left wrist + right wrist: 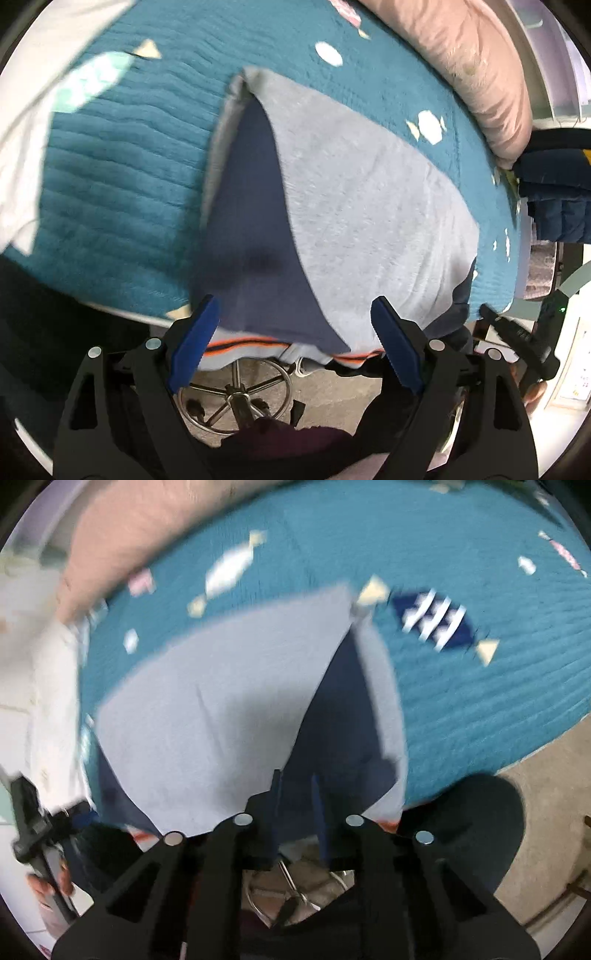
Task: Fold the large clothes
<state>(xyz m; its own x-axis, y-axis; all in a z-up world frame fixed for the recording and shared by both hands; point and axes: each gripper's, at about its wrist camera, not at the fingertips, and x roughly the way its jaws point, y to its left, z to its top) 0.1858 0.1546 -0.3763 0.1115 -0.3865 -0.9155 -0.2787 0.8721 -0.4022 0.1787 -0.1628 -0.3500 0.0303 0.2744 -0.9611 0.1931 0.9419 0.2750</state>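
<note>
A light grey garment (369, 206) with a navy panel (251, 236) and an orange-striped hem lies on the teal quilt (110, 184), its hem hanging over the bed's near edge. My left gripper (297, 332) stands wide open at that hem, its blue pads (199, 343) clear of the cloth. In the right wrist view the same garment (207, 720) shows blurred. My right gripper (297, 794) has its fingers close together on the navy fabric (332, 716) at the hem. The left gripper (33, 823) appears at the left edge of that view, in a hand.
A pink duvet (461, 74) lies along the far side of the bed, and white cloth (22, 129) at the left. A dark blue padded jacket (554, 192) sits at the right. Below the bed edge a stool with a chrome foot ring (236, 398) stands on the floor (546, 830).
</note>
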